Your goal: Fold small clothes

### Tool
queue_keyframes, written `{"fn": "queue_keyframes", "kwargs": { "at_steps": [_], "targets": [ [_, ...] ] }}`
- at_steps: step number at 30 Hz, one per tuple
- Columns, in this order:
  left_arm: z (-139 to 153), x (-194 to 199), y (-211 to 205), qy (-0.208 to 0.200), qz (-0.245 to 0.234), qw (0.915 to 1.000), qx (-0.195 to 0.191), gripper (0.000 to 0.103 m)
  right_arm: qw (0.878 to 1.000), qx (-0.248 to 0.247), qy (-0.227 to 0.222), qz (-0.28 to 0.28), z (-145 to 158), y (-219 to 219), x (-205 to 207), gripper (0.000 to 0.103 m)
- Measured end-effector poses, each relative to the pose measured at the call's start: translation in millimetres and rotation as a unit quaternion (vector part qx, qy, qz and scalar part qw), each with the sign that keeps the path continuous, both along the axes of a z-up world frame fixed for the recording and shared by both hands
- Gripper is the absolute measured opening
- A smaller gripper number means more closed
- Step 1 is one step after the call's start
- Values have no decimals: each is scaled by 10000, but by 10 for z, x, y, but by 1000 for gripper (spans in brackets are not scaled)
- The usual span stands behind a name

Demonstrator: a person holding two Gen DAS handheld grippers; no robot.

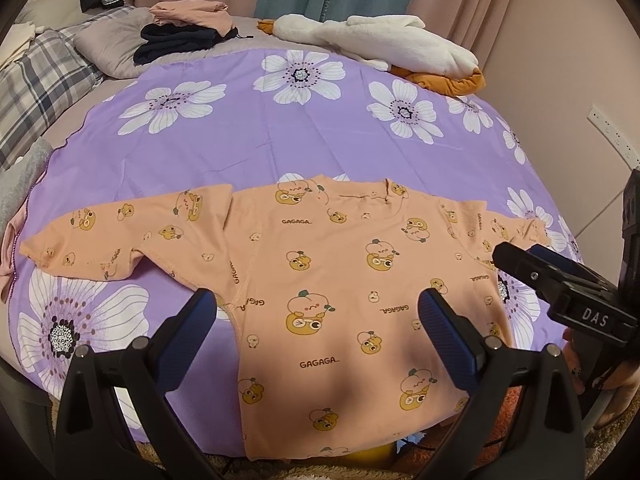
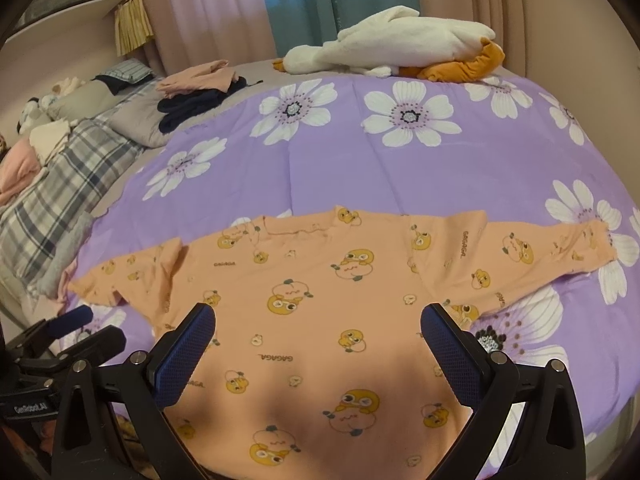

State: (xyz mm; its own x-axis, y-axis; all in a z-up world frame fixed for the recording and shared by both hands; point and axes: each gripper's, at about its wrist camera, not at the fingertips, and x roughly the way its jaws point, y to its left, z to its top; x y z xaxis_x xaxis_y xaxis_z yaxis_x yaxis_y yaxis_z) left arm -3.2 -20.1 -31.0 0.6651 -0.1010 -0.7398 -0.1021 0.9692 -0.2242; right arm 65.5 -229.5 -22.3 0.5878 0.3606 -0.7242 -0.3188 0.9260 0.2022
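Left wrist view: the orange long-sleeved top [image 1: 320, 280] lies spread flat on the purple flowered sheet [image 1: 280, 140] of the bed, collar on the far side, hem hanging over the near edge. Its long axis, sleeve tip to sleeve tip, runs straight across the view. The left gripper [image 1: 316, 316] hovers over the top's left half, jaws released and wide apart, holding nothing; one finger stands off the cloth above the sheet beside the left side seam, the other over the chest. The left sleeve [image 1: 100, 240] stretches away from the top's body, well apart from these jaws. The right gripper [image 1: 532, 260] reaches in by the top's right armpit; I cannot tell its opening from here.

Right wrist view: the right gripper [image 2: 318, 328] has its jaws released and empty, straddling the top's [image 2: 320, 300] lower body. The right sleeve [image 2: 540, 252] extends away from the top's body, its cuff ending on a white flower. The left gripper [image 2: 68, 324] shows beside the top's left sleeve.

Each gripper seems nearer its own sleeve, so folding the sleeves inward looks like the likely next step.
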Motion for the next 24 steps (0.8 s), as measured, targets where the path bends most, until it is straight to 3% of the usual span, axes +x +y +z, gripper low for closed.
{"fn": "queue_keyframes", "kwargs": {
  "at_steps": [24],
  "targets": [
    [1,-18,64,-10,-62,9997,-218,99,10000,-44,84,27,12,41,36,102]
  ]
}}
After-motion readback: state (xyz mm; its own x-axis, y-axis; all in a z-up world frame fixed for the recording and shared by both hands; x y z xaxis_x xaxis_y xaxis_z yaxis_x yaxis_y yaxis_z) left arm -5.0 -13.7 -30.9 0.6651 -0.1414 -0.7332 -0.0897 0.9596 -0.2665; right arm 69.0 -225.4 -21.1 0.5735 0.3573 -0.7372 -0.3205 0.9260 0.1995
